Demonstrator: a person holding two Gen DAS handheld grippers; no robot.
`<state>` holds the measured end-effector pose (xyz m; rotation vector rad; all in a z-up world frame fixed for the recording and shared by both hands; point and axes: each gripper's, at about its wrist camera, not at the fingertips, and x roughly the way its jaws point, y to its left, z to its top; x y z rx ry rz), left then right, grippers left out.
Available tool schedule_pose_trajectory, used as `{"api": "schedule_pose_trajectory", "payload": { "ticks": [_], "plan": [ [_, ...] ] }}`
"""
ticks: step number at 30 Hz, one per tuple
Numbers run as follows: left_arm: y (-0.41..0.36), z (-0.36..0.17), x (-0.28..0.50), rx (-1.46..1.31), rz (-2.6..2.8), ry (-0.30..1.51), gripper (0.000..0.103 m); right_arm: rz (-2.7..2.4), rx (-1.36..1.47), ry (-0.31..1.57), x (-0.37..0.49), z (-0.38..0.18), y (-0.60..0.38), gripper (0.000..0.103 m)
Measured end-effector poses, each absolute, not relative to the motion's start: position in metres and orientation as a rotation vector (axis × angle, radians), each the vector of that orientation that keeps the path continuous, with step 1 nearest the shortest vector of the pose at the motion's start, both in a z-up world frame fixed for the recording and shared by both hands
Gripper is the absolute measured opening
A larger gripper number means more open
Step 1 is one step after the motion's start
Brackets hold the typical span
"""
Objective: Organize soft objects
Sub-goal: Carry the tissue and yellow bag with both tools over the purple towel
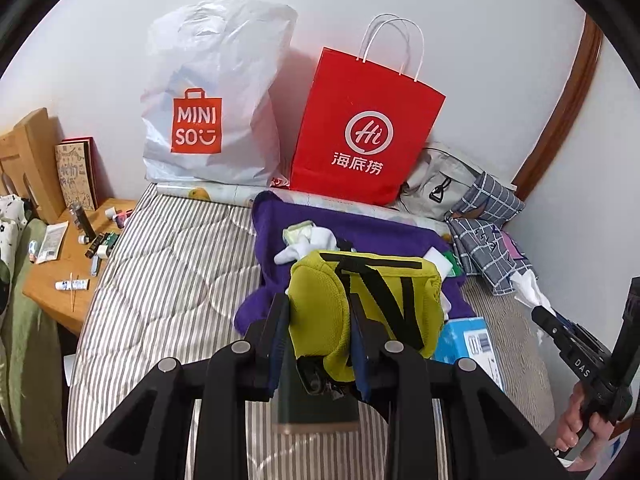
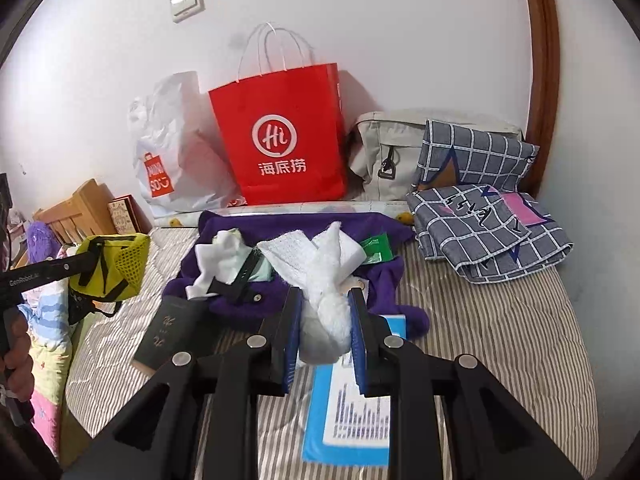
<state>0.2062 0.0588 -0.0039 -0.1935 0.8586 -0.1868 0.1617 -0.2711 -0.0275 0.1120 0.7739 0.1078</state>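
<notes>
My left gripper (image 1: 318, 304) is shut on a yellow-green mesh pouch (image 1: 320, 312) with black straps and holds it above the striped bed (image 1: 168, 280); the pouch also shows in the right wrist view (image 2: 116, 260). My right gripper (image 2: 325, 300) is shut on a white cloth (image 2: 326, 280) and lifts it over the purple garment (image 2: 288, 296). The right gripper shows at the right edge of the left wrist view (image 1: 538, 312) with the white cloth (image 1: 528, 288). White socks (image 2: 216, 260) and a green packet (image 2: 376, 246) lie on the purple garment.
A red paper bag (image 2: 280, 140), a white Miniso plastic bag (image 1: 212, 100), a grey bag (image 2: 384, 152) and folded checked bedding (image 2: 480, 216) line the wall. A blue-white box (image 2: 356, 396) and a dark booklet (image 2: 176, 332) lie on the bed. A wooden nightstand (image 1: 76, 272) holds small items.
</notes>
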Motion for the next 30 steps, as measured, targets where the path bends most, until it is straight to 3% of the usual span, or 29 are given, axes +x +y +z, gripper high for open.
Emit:
{"api": "schedule_pose_trajectory", "payload": {
  "ticks": [30],
  "plan": [
    [0.029, -0.079, 0.352, -0.190, -0.198, 1.006, 0.027, 0.247, 0.070, 0.997, 0.298, -0.128, -0.213, 0.023]
  ]
}}
